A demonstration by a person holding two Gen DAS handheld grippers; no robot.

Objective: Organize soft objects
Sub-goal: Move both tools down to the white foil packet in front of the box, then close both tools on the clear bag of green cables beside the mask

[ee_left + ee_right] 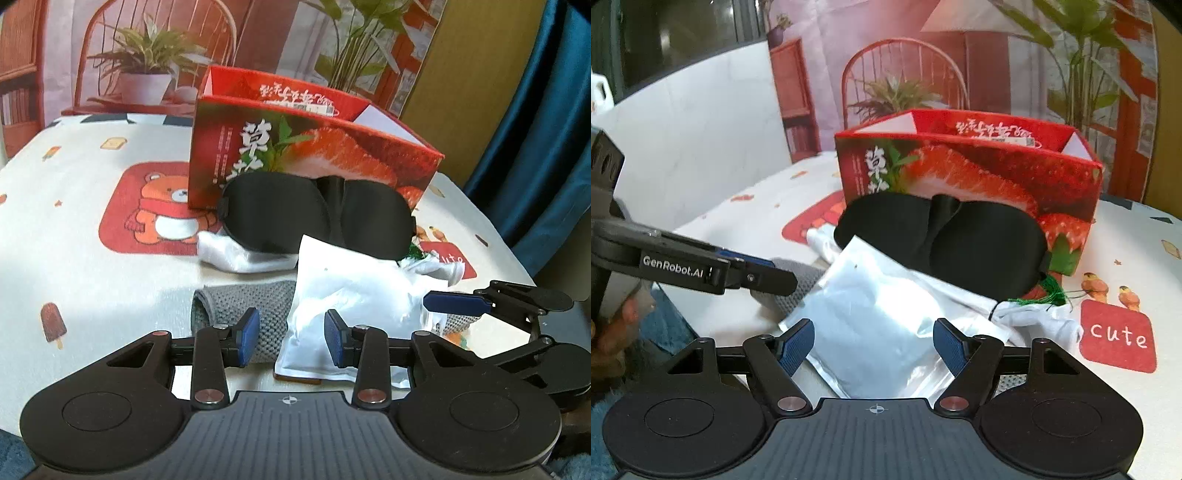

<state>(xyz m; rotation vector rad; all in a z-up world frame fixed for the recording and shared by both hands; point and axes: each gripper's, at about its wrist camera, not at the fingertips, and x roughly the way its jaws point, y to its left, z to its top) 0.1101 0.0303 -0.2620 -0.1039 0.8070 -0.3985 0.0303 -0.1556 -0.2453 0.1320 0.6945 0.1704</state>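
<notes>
1. White foil pouch: flat, crinkled, lying tilted on the grey knitted cloth at the table's near edge.
2. Black eye mask leans on the red strawberry box, over white fabric.
3. Left gripper and right gripper straddle the pouch, fingers released, not pressing.

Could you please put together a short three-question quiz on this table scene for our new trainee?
1. True or false: the black eye mask leans against the red box.
2. What lies under the white pouch at its left? A) grey knitted cloth B) a book C) a plate
3. Name the word printed on the red patch of the tablecloth in the right wrist view.

Key:
1. True.
2. A, the grey knitted cloth.
3. "cute".
</notes>
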